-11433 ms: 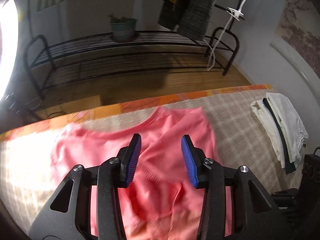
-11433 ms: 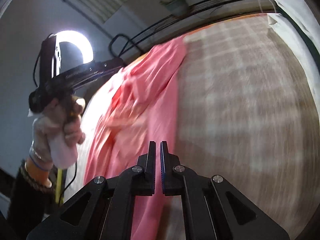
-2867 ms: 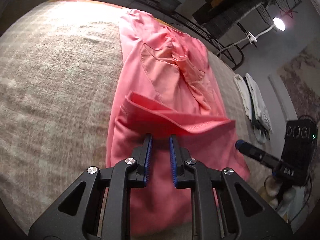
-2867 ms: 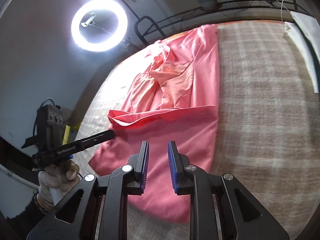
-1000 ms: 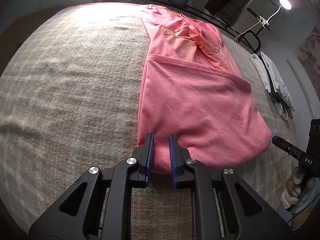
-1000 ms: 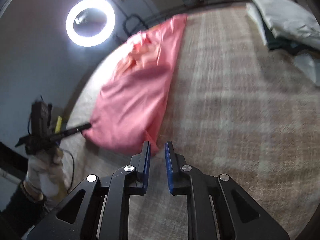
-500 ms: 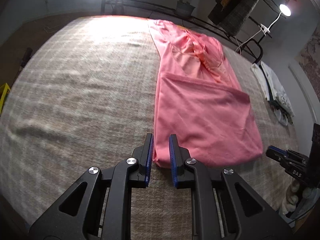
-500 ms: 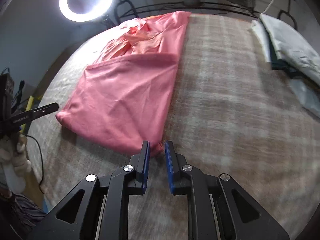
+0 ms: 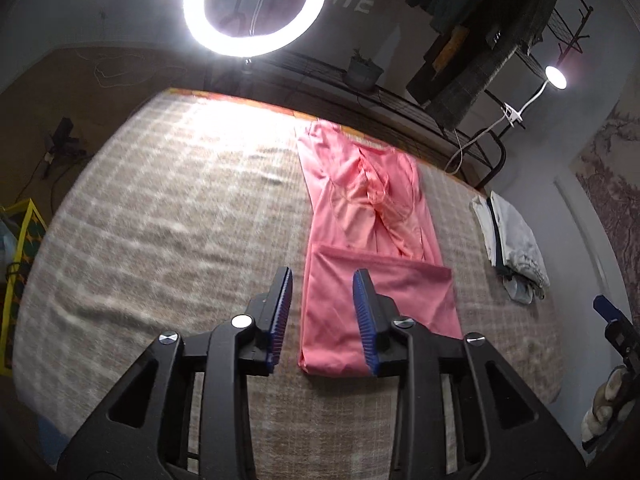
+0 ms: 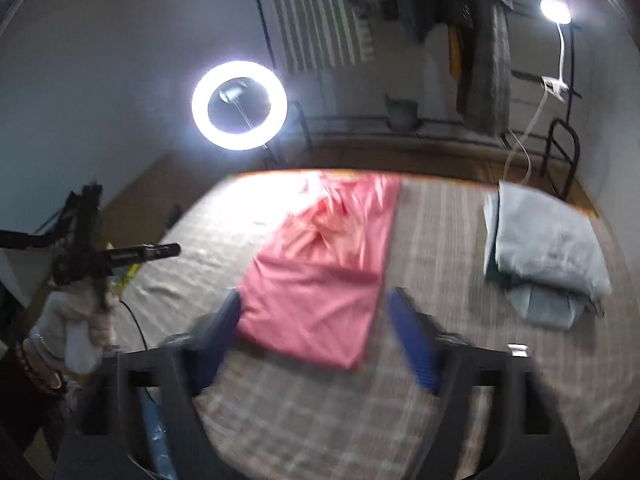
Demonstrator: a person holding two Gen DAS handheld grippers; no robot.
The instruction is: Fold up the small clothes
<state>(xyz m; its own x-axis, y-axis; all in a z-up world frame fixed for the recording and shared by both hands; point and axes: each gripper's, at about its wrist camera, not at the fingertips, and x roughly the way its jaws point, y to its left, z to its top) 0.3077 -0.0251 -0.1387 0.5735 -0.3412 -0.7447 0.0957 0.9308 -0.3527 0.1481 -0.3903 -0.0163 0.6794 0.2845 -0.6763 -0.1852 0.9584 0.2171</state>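
A pink garment [image 9: 372, 256] lies on the plaid bed cover [image 9: 168, 232], folded lengthwise into a long strip with its near end folded up over the middle. It also shows in the right wrist view [image 10: 320, 280]. My left gripper [image 9: 323, 308] is open and empty, raised above the garment's near left corner. My right gripper [image 10: 316, 328] is open and empty, blurred by motion, raised above the near folded edge. The left gripper [image 10: 140, 254] shows at the left of the right wrist view.
A stack of folded white and grey clothes [image 9: 510, 240] lies on the bed to the right, also in the right wrist view [image 10: 544, 252]. A ring light [image 9: 254, 4] stands beyond the far edge. A metal rack [image 9: 400, 96] with hanging clothes lines the wall.
Both grippers have opened, let go of the garment's near folded edge and pulled back and up. The pink garment now lies flat with the fold in place.
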